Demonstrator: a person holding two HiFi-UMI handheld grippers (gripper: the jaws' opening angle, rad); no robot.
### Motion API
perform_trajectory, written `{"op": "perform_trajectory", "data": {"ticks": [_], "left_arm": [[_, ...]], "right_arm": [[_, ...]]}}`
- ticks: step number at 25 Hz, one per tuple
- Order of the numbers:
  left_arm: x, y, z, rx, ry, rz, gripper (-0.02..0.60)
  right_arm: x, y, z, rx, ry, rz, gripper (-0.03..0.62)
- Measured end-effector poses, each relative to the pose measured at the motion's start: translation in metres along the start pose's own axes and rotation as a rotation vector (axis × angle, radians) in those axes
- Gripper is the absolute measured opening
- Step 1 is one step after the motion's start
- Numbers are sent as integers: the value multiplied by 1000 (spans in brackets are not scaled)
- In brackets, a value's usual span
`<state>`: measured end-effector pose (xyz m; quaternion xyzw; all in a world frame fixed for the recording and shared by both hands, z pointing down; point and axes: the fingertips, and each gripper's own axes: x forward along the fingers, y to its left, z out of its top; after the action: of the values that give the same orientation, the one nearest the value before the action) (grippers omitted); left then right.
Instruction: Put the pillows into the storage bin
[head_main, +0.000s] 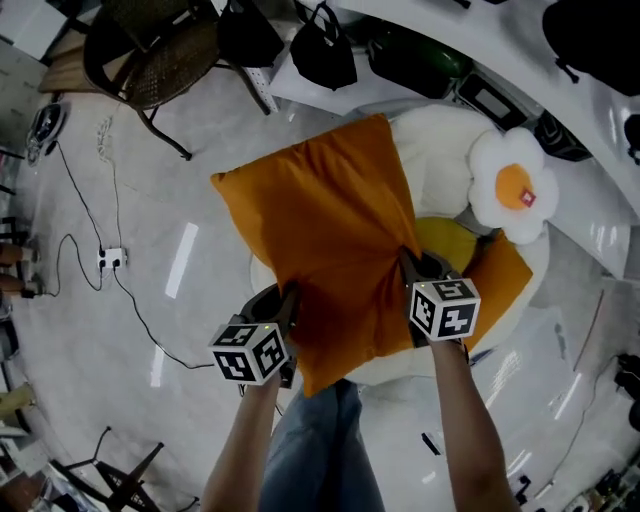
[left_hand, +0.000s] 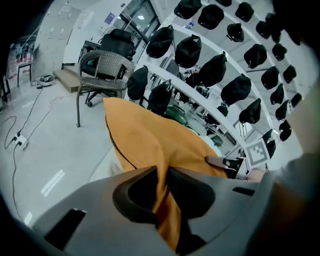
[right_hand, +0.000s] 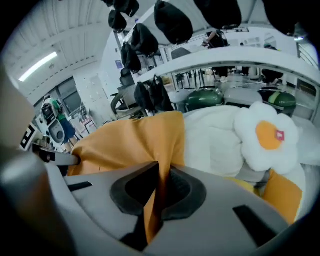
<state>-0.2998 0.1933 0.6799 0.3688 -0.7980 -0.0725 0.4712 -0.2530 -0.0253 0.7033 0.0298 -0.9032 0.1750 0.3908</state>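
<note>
A large orange pillow (head_main: 320, 250) is held above a round white storage bin (head_main: 440, 130). My left gripper (head_main: 288, 298) is shut on the pillow's near left edge, the cloth pinched between its jaws (left_hand: 161, 186). My right gripper (head_main: 408, 262) is shut on the pillow's right edge, with a fold of orange cloth (right_hand: 159, 185) squeezed in its jaws. A white flower-shaped pillow (head_main: 513, 183) with an orange centre lies in the bin at the right, beside a yellow pillow (head_main: 450, 240) and another orange pillow (head_main: 500, 285), both partly hidden.
A wicker chair (head_main: 150, 55) stands on the floor at the upper left. Black bags (head_main: 325, 50) hang along a white curved rack (head_main: 520, 60) behind the bin. A cable and power strip (head_main: 110, 260) lie on the floor at the left.
</note>
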Motion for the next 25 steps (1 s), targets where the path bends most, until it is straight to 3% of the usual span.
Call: {"op": "perform_trajectory", "data": {"ticks": [3, 7, 11, 18, 25], "left_arm": [[-24, -42, 30, 79, -18, -46, 80], [-35, -116, 53, 208, 0, -170, 80], [-23, -209, 41, 341, 60, -326, 80], [9, -404, -70, 560, 235, -611, 80], [21, -551, -239, 740, 395, -763, 80]], "right_arm": [[-64, -5, 10, 131, -95, -59, 25], [-159, -26, 5, 305, -225, -198, 25], [-253, -70, -27, 438, -314, -373, 25], [-432, -157, -156, 684, -431, -698, 25], [-565, -219, -322, 865, -430, -928, 26]]}}
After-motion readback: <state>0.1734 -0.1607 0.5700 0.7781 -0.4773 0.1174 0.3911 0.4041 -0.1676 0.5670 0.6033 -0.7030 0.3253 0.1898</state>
